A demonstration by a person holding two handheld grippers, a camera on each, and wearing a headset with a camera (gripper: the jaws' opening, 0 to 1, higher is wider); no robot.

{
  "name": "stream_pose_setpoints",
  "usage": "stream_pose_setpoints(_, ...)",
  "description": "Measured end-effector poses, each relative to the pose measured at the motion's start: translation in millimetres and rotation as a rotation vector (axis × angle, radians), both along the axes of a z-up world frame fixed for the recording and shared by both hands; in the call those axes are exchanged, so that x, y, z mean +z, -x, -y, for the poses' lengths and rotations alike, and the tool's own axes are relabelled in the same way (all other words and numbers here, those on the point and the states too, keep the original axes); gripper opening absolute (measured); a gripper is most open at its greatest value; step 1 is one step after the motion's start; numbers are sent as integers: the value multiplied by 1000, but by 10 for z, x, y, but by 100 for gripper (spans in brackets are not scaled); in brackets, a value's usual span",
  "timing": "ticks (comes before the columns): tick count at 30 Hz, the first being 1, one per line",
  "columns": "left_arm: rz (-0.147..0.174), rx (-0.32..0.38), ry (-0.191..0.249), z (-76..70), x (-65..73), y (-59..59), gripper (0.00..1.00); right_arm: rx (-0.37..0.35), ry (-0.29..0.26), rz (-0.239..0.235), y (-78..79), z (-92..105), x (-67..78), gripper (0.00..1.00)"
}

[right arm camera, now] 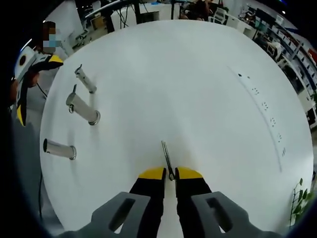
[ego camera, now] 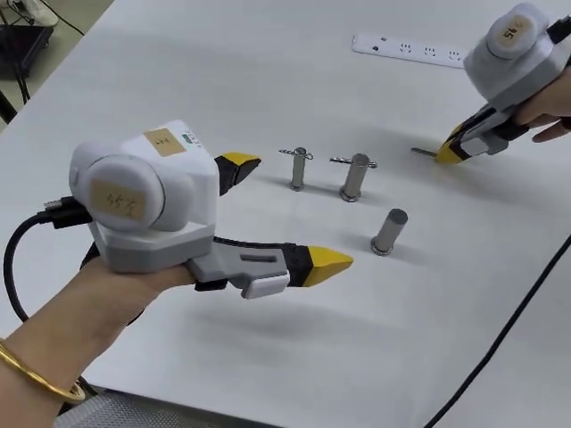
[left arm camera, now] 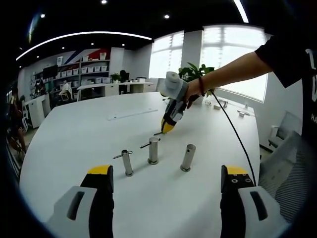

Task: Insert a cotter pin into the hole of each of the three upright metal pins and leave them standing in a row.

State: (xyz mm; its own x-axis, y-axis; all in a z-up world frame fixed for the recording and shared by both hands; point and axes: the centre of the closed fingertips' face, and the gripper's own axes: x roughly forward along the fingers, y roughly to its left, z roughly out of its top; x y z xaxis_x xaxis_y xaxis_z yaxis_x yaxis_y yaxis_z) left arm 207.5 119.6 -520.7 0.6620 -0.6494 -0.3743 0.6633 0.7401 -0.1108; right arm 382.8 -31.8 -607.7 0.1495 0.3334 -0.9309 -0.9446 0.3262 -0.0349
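Three upright metal pins stand on the white table. The left pin (ego camera: 298, 168) and the middle pin (ego camera: 354, 176) each carry a cotter pin through the top; the third pin (ego camera: 389, 232) has none. My left gripper (ego camera: 290, 214) hovers open in front of them, nothing between its yellow-tipped jaws; it is seen as left gripper (left arm camera: 168, 178) with the three pins (left arm camera: 153, 150) ahead. My right gripper (ego camera: 446, 153) is at the far right, tip down on the table, shut on a loose cotter pin (right arm camera: 167, 156) that sticks out ahead of right gripper (right arm camera: 171, 173).
A white power strip (ego camera: 408, 49) lies at the far edge of the table. A black cable (ego camera: 504, 332) trails across the right side. The table's near edge (ego camera: 268, 412) runs just below my left hand.
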Motion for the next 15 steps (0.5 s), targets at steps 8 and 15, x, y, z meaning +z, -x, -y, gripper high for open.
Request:
stream_pose_setpoints(8,-3,3,-5,-14,-7,6,87,75,77,28,-17,15,-18,0)
stream_pose_setpoints(15,-5,5,-9,-18,-11,9,87,167,150,50,-32,26,-32,0)
